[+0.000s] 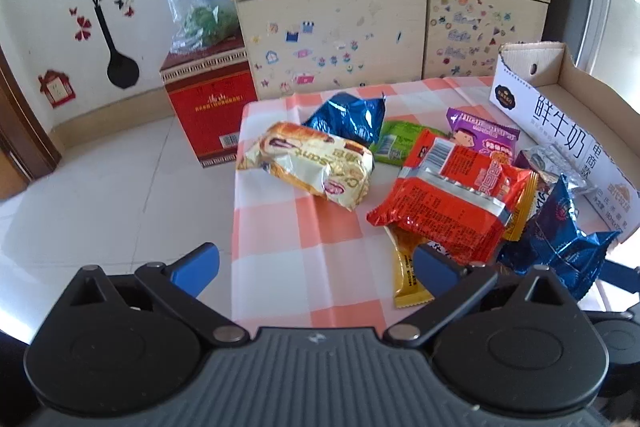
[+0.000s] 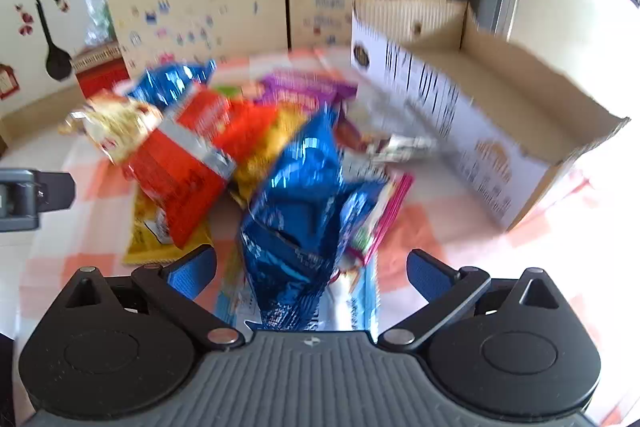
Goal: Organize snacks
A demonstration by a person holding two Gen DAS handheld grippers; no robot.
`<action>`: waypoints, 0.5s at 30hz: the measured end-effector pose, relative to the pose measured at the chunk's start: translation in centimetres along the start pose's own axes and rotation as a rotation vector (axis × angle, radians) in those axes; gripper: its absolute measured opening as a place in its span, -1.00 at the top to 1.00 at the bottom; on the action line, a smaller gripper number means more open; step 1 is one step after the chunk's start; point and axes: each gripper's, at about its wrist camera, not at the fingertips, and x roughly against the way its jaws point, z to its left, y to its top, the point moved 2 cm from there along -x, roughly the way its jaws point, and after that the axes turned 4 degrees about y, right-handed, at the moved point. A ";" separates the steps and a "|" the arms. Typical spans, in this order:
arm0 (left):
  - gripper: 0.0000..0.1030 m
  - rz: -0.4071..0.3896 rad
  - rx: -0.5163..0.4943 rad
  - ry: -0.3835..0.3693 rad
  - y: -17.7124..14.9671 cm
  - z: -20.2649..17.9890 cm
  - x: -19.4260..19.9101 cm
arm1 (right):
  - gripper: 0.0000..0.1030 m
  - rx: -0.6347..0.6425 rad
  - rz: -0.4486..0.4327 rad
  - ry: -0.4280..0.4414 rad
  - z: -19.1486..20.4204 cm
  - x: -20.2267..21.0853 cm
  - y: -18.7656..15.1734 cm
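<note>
Hovering over the near edge of the tabletop [image 1: 280, 251], the left gripper [image 1: 316, 267] is held wide open with nothing between its fingers, its right finger just above a yellow packet [image 1: 406, 279]. The right gripper [image 2: 312, 269] is likewise spread wide, a blue foil bag [image 2: 296, 195] lying between its fingers but apparently not yet pinched; blur hides any contact. The snacks are heaped mid-table, a red packet [image 1: 452, 199] on top and a pastry packet [image 1: 308, 163] toward the left edge. Along the right edge a cardboard box [image 1: 560, 119] is set open and seemingly empty, presumably to receive them.
</note>
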 end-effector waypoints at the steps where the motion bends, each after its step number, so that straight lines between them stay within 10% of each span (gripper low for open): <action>1: -0.98 -0.014 0.000 -0.008 0.3 0.2 0.4 | -1.00 -0.005 -0.005 -0.010 -0.1 0.5 0.5; 15: -0.98 -0.102 -0.102 0.030 5.3 4.8 4.0 | -1.00 -0.201 -0.039 0.063 4.4 5.6 4.7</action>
